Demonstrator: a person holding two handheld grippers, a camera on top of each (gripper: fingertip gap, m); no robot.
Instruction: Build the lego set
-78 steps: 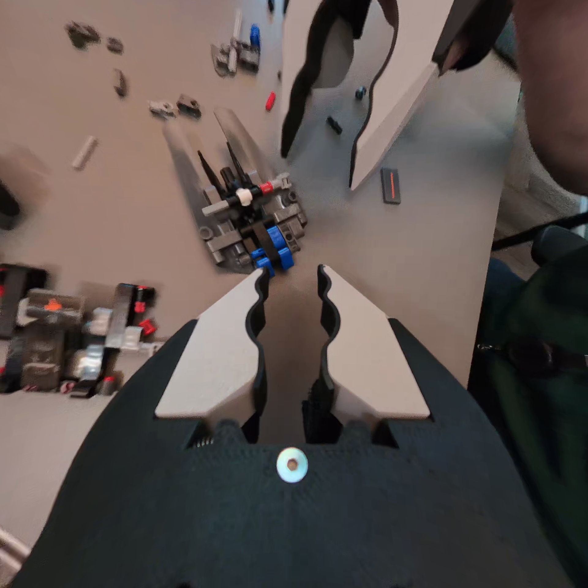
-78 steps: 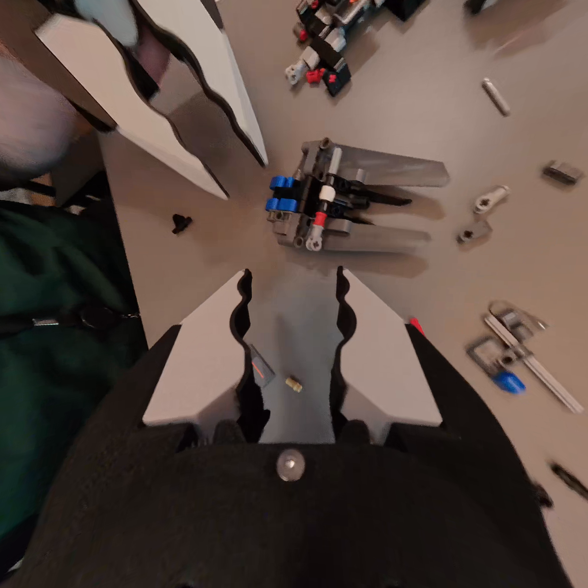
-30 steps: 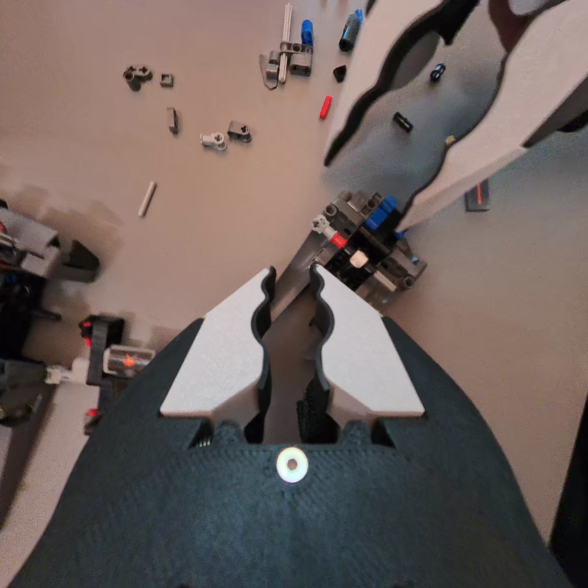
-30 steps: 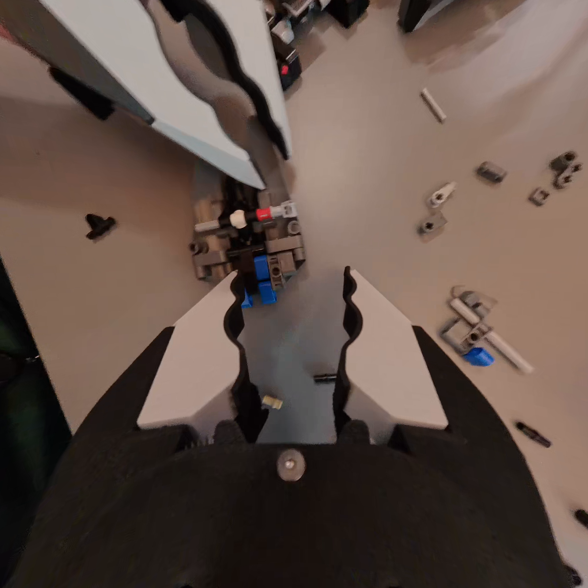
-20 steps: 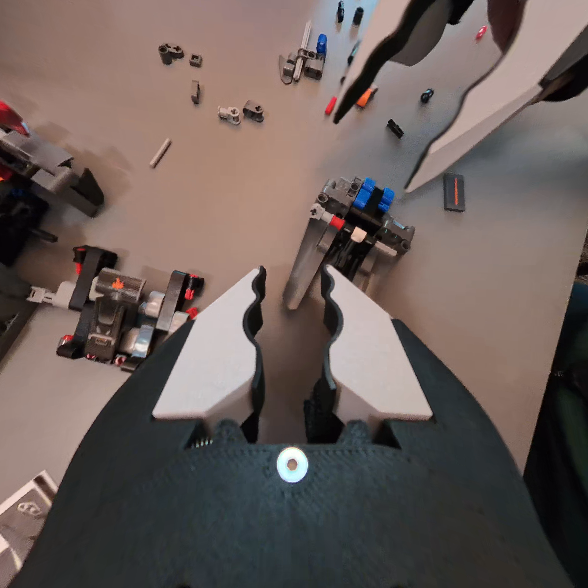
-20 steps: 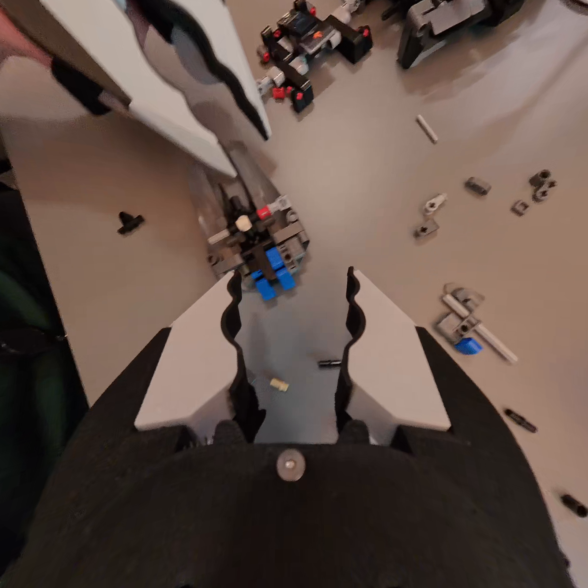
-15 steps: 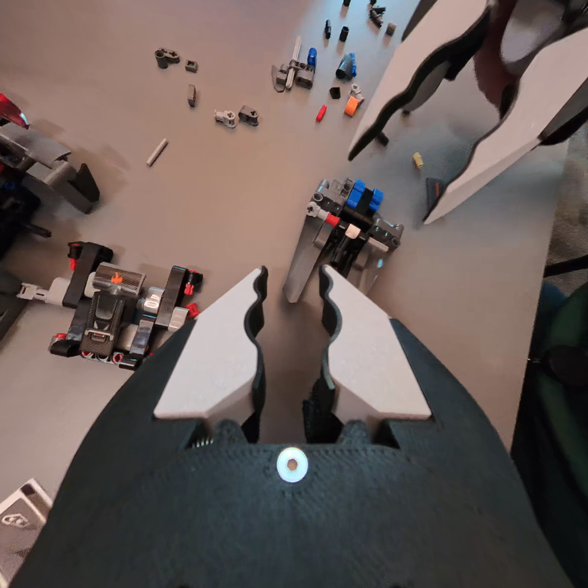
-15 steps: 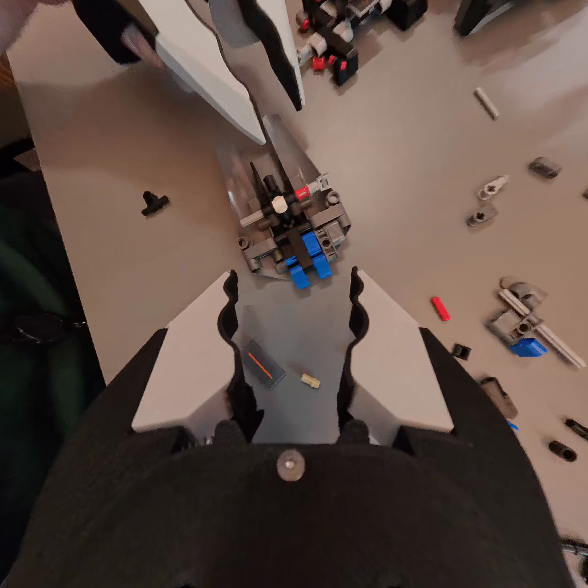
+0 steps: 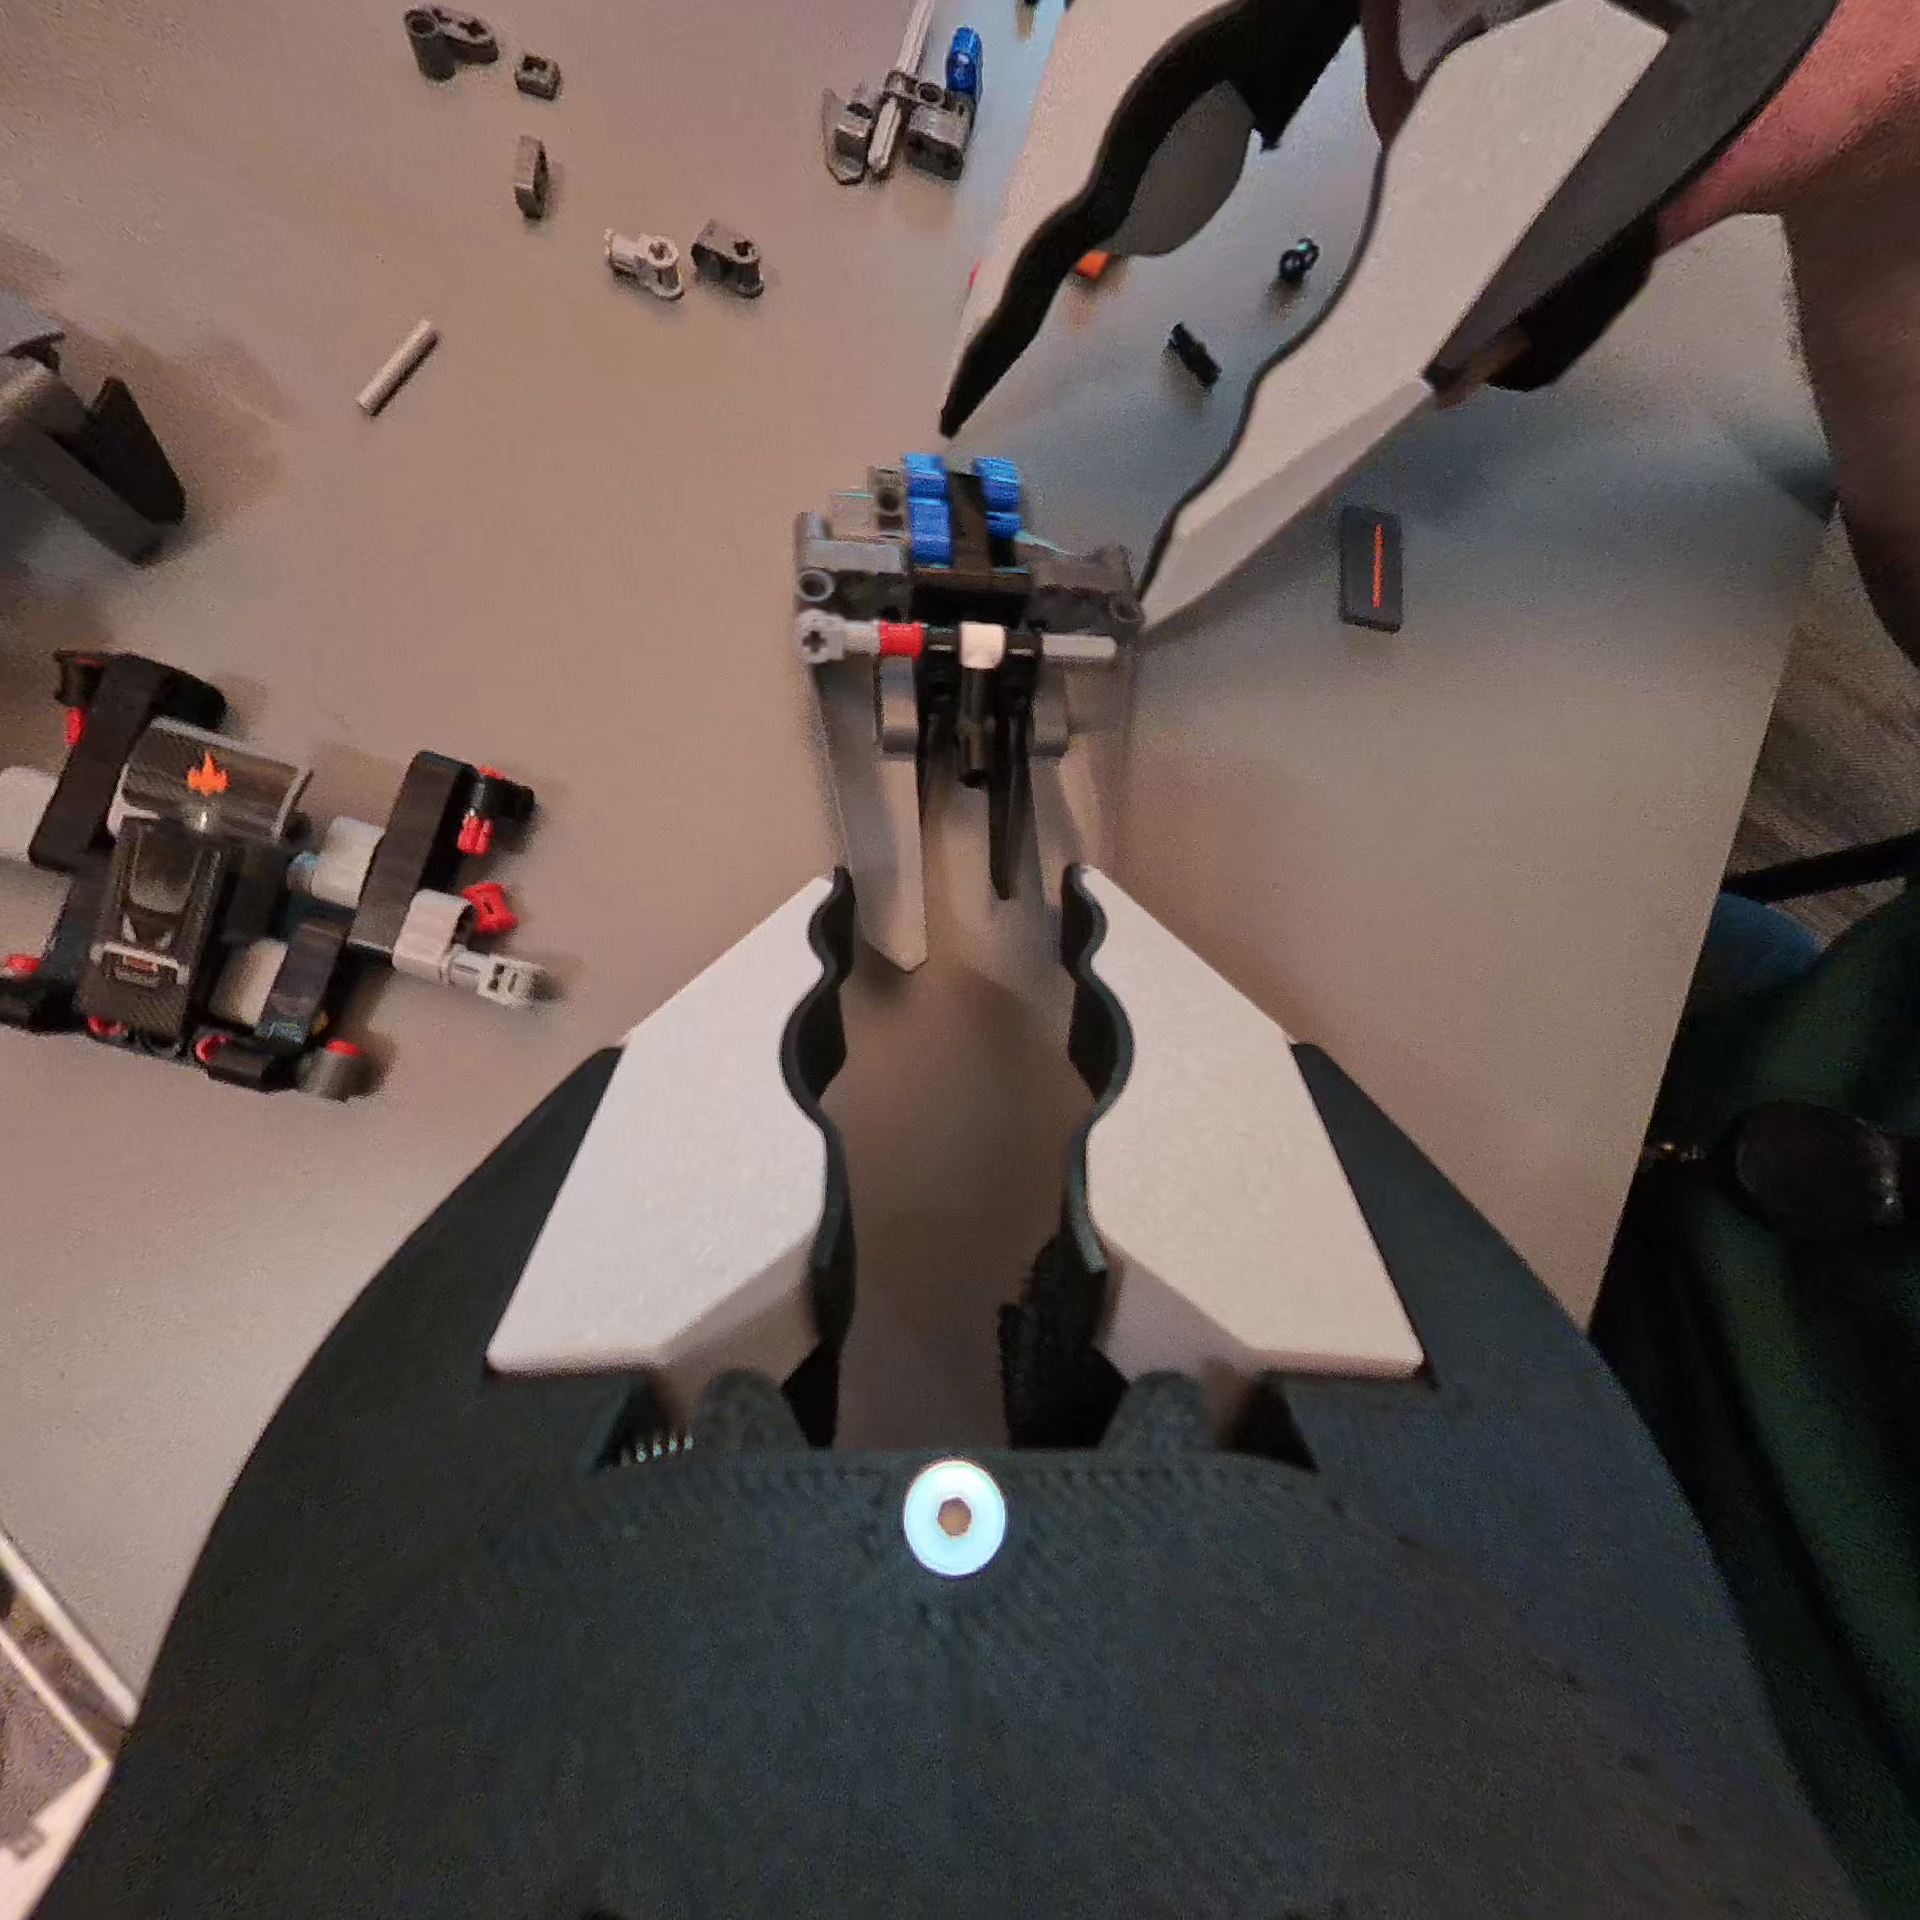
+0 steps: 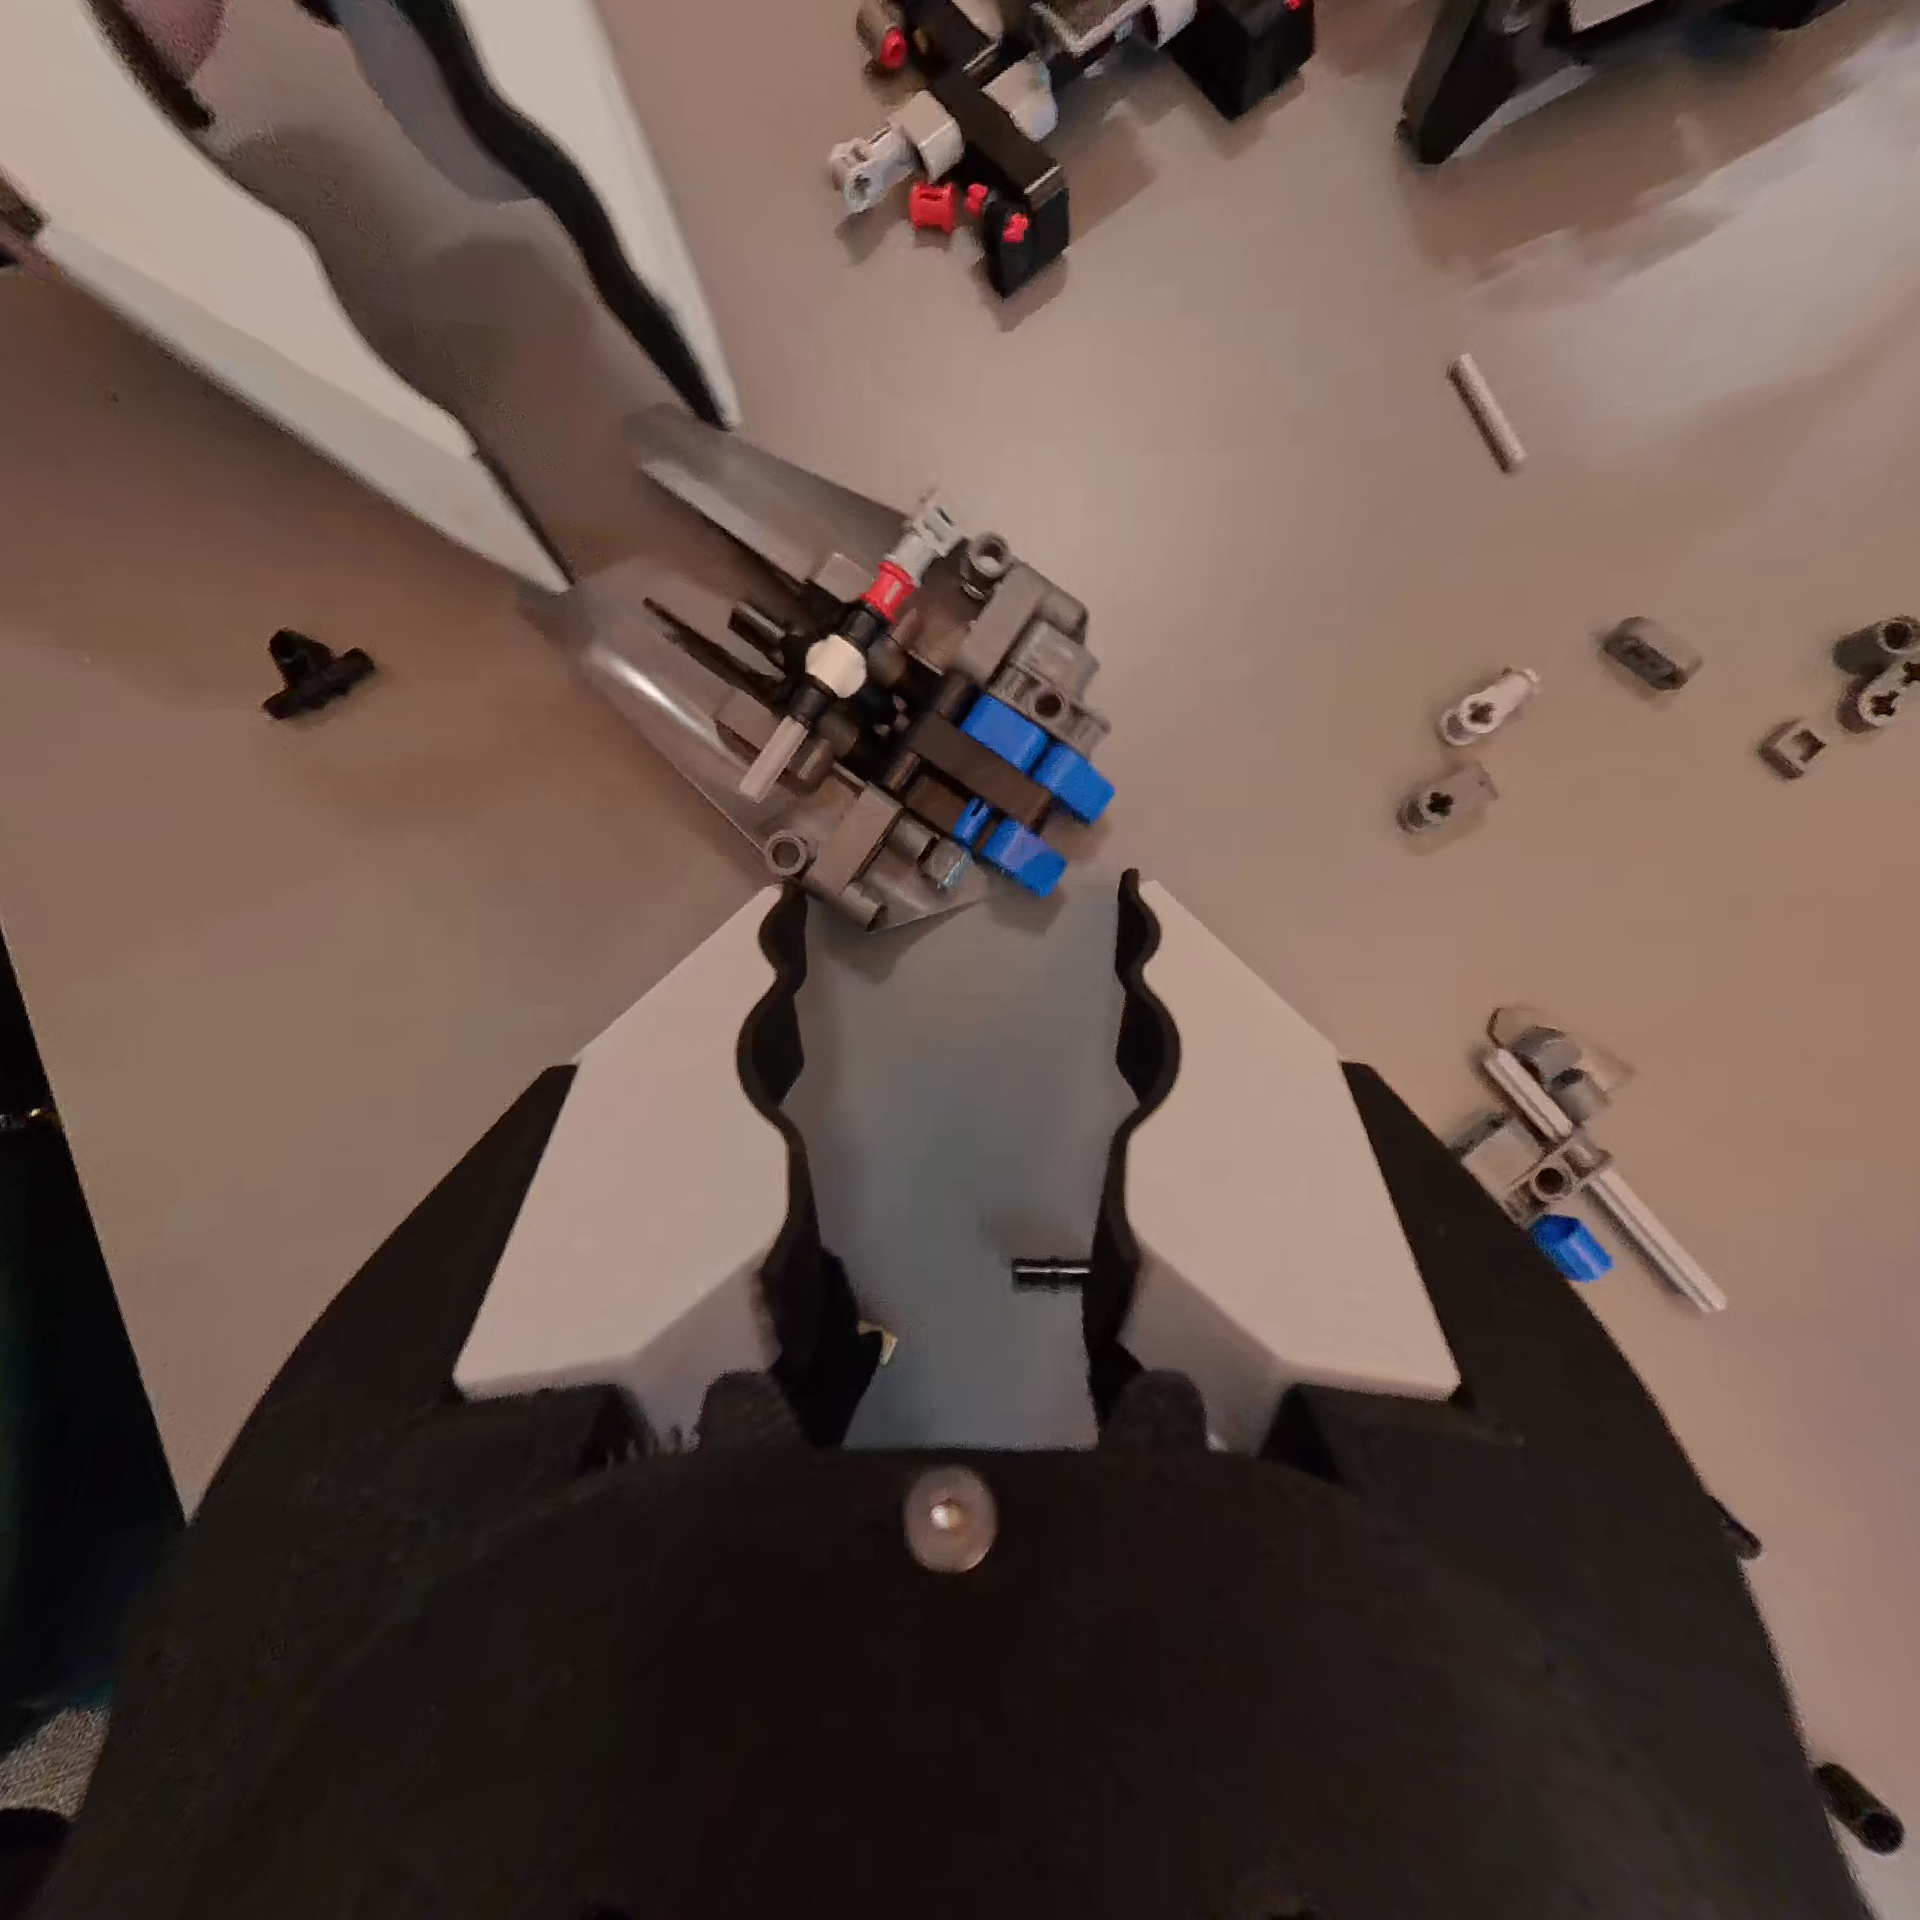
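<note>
Showing: two hand-held grippers facing each other over a grey table strewn with lego parts.
Left gripper: jaws parted with nothing between them; its tips sit at the pointed ends of a part-built lego piece, one grey blade reaching into the gap. Contact cannot be told.
Right gripper: jaws spread wide and empty, tips just beside the blue end of the same piece. In the left wrist view its lower fingertip looks to meet the piece's far corner.
Lego assembly: lying flat on the table between the two grippers; dark grey frame, two long light grey blades, black spikes, blue blocks at one end, and a cross axle carrying a red bush and a white bush.
Second assembly: larger black and grey build with red pins and an orange flame mark, well to the left of the left gripper.
Black tile: flat, with a red stripe, near the table edge beside the right gripper.
Grey axle: loose, well apart from the assembly.
Blue-tipped cluster: grey connectors on a long axle, right of the right gripper.
Black pin: small, seen on the table between the right gripper's fingers.
Person: a bare forearm holding the right gripper, dark green clothing at the frame edge.
</note>
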